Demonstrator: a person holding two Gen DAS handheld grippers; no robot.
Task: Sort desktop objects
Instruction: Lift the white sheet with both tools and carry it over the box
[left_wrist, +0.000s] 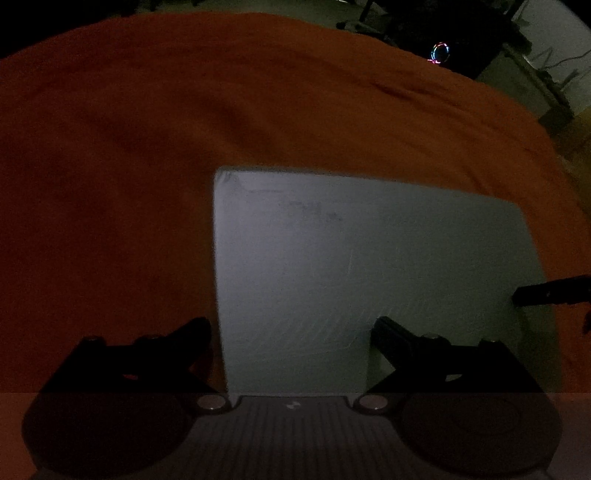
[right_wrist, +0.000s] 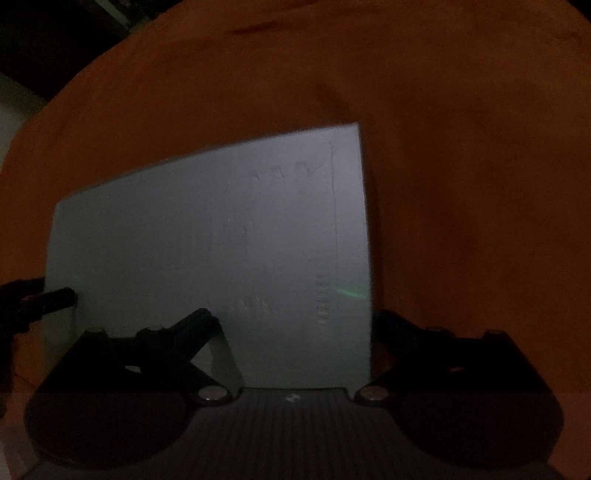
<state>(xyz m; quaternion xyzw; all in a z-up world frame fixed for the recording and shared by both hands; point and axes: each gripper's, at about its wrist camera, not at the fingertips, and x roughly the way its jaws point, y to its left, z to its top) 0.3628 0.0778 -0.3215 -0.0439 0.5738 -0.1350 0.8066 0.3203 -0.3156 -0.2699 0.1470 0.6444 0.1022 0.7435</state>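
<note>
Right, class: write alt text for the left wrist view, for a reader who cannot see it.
A pale sheet of paper lies on an orange cloth in dim light. The open left gripper straddles its left edge, and a finger of the right gripper reaches its right edge.

The same pale sheet (left_wrist: 362, 266) on orange cloth (left_wrist: 147, 147) is viewed steeply downward, close up, by the 2 wrist cameras from opposite edges.

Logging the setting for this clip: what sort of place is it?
Probably a dim office or workroom. A table under an orange cloth holds a pale sheet; beyond its edge, a desk with cables and a dark box with a glowing ring light.
</note>
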